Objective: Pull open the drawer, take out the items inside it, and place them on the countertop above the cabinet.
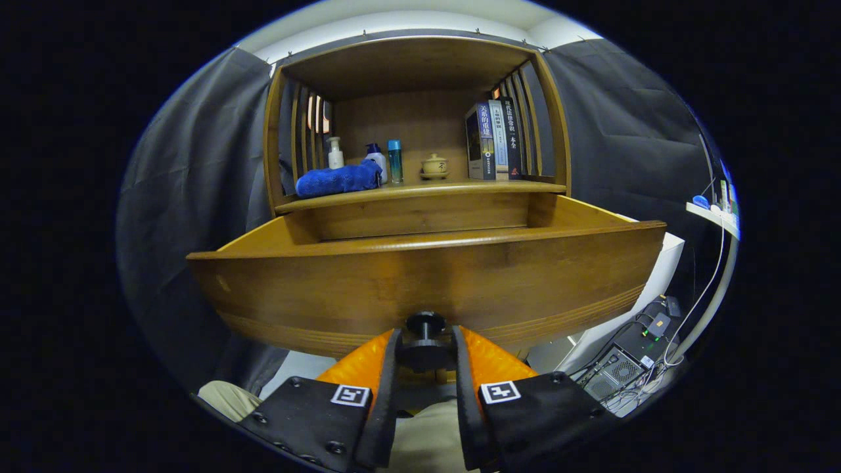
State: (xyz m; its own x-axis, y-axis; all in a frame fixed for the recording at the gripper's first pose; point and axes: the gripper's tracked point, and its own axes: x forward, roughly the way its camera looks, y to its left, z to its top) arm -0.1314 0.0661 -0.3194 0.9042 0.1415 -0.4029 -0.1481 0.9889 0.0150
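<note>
A dark-curtained booth frames a wooden cabinet (420,131) whose open shelf serves as its countertop (420,189), with a drawer (427,282) pulled out toward the camera beneath it. The gripper (425,341) sits at the drawer front, its two orange-backed fingers (387,368) closed around the small black knob (425,325) at the middle of the lower edge, both pressing on it from either side. The drawer's curved front panel hides the interior, so its contents cannot be made out. On the countertop above, a folded blue towel (338,179) lies at one end, just ahead of a white pump bottle (335,153), a white bottle with a blue cap (376,157) and a slim teal bottle (394,161). A small lidded ceramic pot (435,166) stands near the centre, and a row of upright books (494,139) leans against the slatted side. Cables and black electronic boxes (634,355) lie on the floor beyond the drawer's corner
</note>
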